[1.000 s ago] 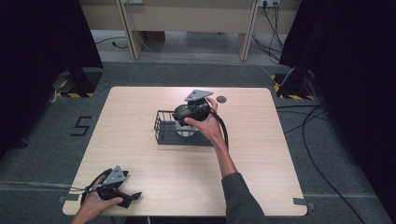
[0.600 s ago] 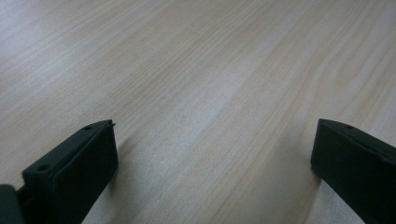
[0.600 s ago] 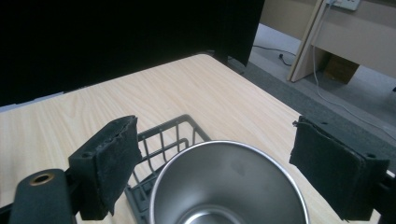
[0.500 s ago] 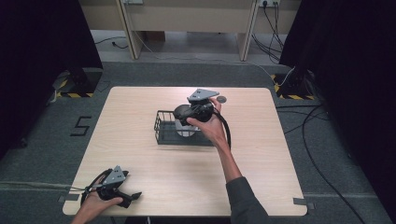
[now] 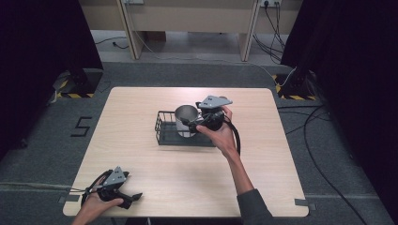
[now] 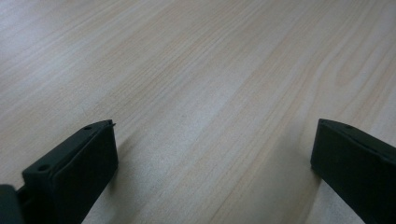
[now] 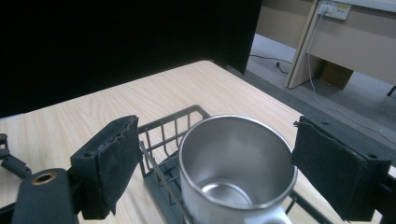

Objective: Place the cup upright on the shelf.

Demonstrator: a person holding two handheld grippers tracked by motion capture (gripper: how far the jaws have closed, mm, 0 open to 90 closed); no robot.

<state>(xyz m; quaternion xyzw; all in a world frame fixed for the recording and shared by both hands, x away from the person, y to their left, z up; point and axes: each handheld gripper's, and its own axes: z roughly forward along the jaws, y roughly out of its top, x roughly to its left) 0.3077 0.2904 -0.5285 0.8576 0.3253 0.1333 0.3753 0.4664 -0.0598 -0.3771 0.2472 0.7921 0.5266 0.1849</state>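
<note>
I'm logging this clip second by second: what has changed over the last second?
The right gripper has drawn back toward the table's right side and now sits open at the steel mug, its jaws apart on either side of the rim, not closed on it. The mug stands uncovered in the wire basket. The basket and the left gripper, open near the table's front edge, stayed put.

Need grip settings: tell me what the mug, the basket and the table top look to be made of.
Mug: seemingly stainless steel, brushed silver with a reflective inside and thin rolled rim.
Basket: thin dark wire bars in a grid, probably coated metal, matte.
Table top: pale wood grain, smooth and faintly glossy; possibly laminate rather than solid wood.
</note>
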